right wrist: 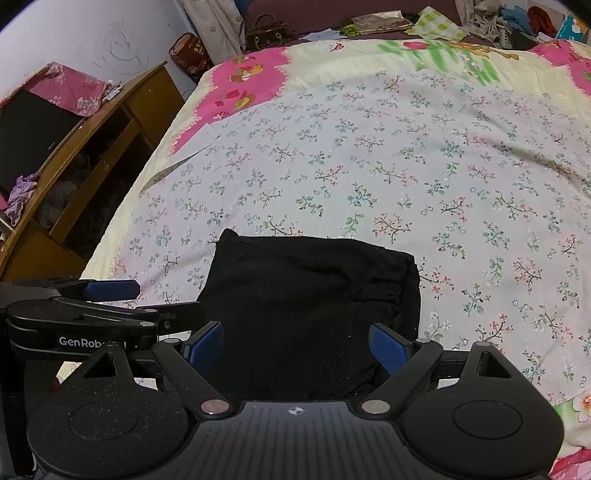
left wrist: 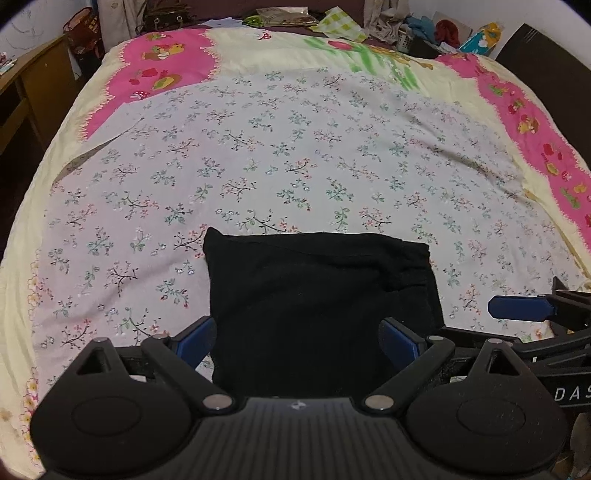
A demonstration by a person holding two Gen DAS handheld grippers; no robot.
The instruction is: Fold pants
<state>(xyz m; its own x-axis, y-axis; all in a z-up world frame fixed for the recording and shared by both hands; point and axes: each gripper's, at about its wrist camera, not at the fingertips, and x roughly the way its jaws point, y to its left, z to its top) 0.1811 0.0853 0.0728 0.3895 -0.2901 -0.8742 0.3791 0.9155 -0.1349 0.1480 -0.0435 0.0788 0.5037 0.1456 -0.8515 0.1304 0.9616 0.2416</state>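
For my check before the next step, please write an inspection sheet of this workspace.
Surface: bed with a floral sheet, lightly wrinkled.
Job's things: black pants, folded into a compact rectangle, lying flat.
Clutter: nothing seen near the pants; clothes and bags piled at the far end of the bed.
Grippers: left hand-held gripper and right hand-held gripper both open, holding nothing.
Cables: nothing seen.
Surroundings: wooden shelf unit beside the bed.
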